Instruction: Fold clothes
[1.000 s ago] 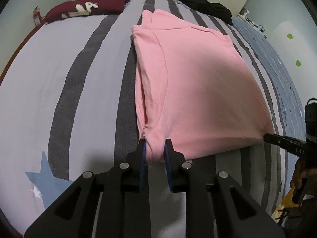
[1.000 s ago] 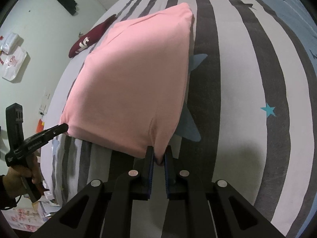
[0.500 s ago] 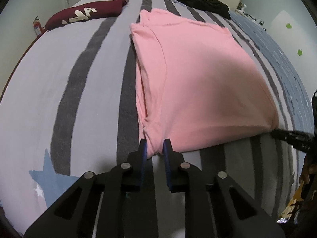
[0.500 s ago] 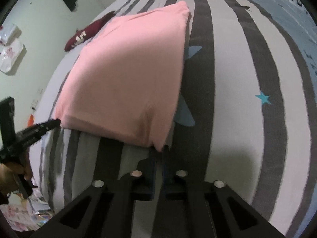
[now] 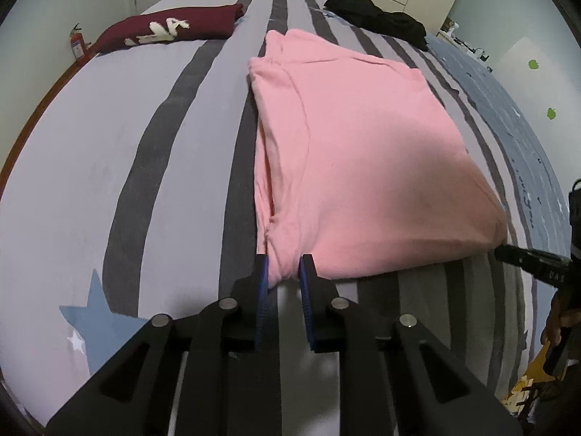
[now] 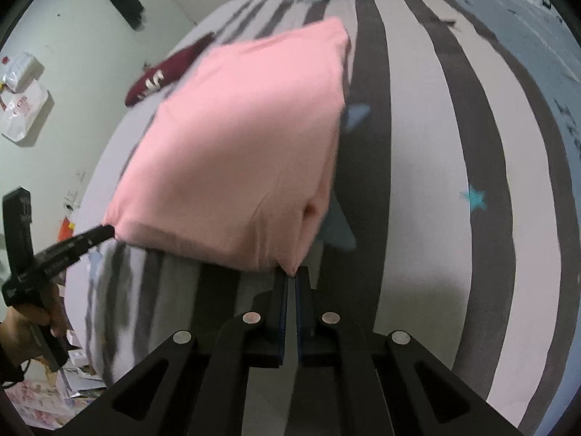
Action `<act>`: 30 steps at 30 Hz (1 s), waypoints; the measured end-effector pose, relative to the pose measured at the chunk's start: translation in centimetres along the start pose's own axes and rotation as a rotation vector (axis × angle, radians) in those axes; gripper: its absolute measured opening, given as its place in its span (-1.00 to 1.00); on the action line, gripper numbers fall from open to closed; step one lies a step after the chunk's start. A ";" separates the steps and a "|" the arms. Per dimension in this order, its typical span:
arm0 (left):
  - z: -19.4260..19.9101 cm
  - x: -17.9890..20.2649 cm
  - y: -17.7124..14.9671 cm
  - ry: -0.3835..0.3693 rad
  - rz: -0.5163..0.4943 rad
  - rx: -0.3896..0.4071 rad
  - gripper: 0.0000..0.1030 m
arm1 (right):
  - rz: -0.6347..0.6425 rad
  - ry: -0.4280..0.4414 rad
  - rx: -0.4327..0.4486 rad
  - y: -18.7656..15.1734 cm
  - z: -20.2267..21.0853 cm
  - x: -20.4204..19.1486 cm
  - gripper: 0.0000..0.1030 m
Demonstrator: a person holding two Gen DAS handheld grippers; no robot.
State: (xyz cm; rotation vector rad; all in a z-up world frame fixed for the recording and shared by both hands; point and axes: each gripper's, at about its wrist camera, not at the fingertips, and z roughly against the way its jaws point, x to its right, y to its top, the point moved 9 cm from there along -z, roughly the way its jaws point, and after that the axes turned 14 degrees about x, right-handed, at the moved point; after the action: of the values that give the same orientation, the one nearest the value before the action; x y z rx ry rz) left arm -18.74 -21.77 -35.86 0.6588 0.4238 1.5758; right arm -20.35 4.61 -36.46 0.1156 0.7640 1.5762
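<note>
A folded pink garment (image 5: 363, 167) lies on the striped bed cover (image 5: 109, 145). My left gripper (image 5: 283, 259) holds the garment's near left corner; the bunched fabric fills the gap between the blue pads while the jaws are opening slightly. In the right wrist view the pink garment (image 6: 247, 145) tapers to a point at its near right corner. My right gripper (image 6: 291, 276) is shut on that tip. Each gripper shows in the other's view: the left gripper (image 6: 105, 232) at the garment's far corner, the right gripper (image 5: 501, 250) at the right edge.
A folded maroon garment (image 5: 170, 29) and a black garment (image 5: 377, 21) lie at the far end of the bed. A red fire extinguisher (image 5: 77, 45) stands by the left wall. A hand (image 6: 25, 319) holds the left gripper's handle. Papers litter the floor beside the bed.
In the right wrist view the pink corner has slid from deep between the jaws out to their tips, and the jaws have narrowed. The left grip looks much the same.
</note>
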 end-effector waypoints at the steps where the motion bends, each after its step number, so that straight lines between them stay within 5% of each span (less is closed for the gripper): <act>1: 0.0 -0.2 -0.2 0.005 0.007 0.000 -0.59 | 0.000 -0.001 -0.001 -0.4 0.0 0.1 -0.86; 7: -0.2 0.1 -0.7 -0.015 -0.026 0.001 -0.36 | 0.027 -0.002 0.040 -0.1 0.3 0.0 -0.84; 22: -1.4 1.1 0.2 -0.023 -0.093 0.024 -0.36 | 0.062 -0.002 0.070 1.8 -0.9 -1.3 -0.65; 25: -1.6 1.2 -0.2 -0.013 -0.107 0.020 -0.65 | 0.074 0.012 0.077 2.3 -0.6 -1.4 -0.67; 27: -1.4 1.1 -0.1 -0.011 -0.096 0.019 -0.70 | 0.074 0.028 0.073 2.5 -0.4 -1.5 -0.87; 30: -0.3 1.4 0.1 -0.011 -0.106 0.028 -0.74 | 0.068 0.032 0.078 2.9 0.7 -1.3 -0.91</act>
State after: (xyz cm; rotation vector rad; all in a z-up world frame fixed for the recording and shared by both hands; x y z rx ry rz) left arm -19.05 -20.37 -35.74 0.6558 0.4656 1.4675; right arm -22.23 3.85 -33.94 0.1752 0.8540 1.6163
